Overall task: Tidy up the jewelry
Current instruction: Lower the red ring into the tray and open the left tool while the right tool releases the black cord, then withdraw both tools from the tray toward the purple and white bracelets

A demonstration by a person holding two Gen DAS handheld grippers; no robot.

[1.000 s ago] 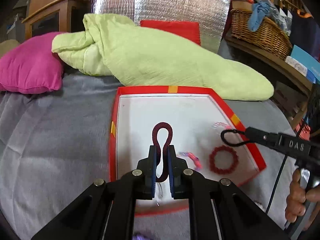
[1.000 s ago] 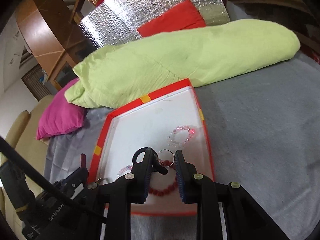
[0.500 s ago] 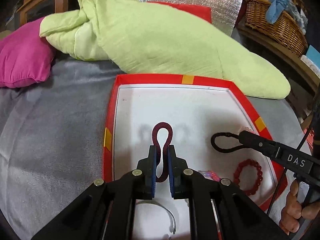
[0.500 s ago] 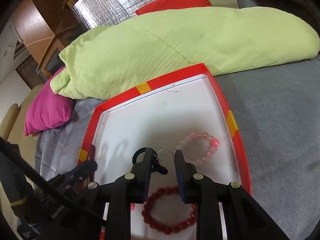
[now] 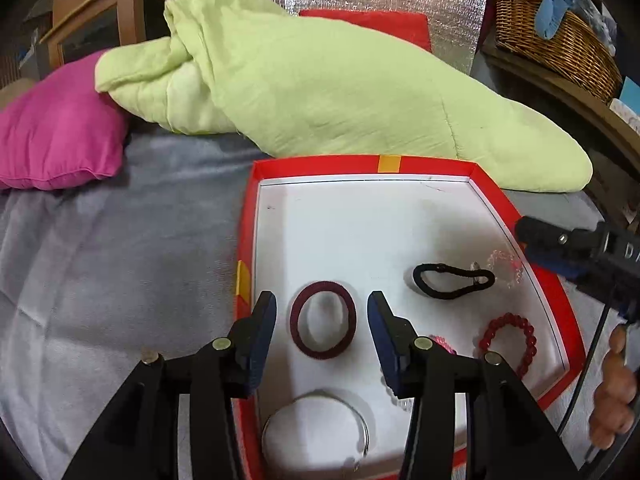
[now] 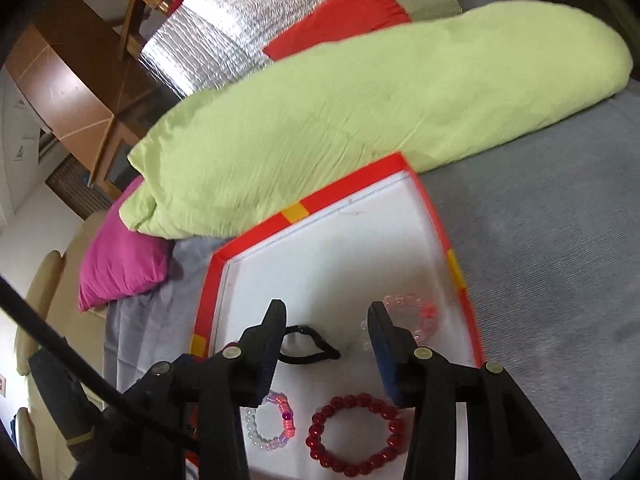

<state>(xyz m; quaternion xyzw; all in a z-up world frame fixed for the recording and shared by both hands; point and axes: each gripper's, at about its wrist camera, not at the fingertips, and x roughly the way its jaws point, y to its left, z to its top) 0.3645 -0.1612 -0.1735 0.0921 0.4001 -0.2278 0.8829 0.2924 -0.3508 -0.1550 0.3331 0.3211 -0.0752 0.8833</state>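
A red-rimmed tray (image 5: 247,240) with a white floor lies on the grey bed cover. My left gripper (image 5: 321,303) is opening. A dark red hair tie (image 5: 296,322) lies flat on the tray between its fingers, and neither pad touches it. My right gripper (image 6: 327,311) is opening too. A black hair tie (image 6: 316,350) lies on the tray below it, partly behind the left finger and free of the pads. This black tie (image 5: 452,280) also shows in the left wrist view, near the right gripper's tip (image 5: 534,236).
The tray also holds a red bead bracelet (image 6: 356,428), a pink and clear bead bracelet (image 6: 272,424), a clear pink one (image 6: 412,316) and a thin silver bangle (image 5: 362,424). A light green quilt (image 5: 340,92) lies behind the tray, a magenta pillow (image 5: 56,136) to the left, and a wicker basket (image 5: 560,40) far right.
Both grippers have opened and let go: the dark red tie and the black tie now lie on the tray floor. Both hands came further over the tray.
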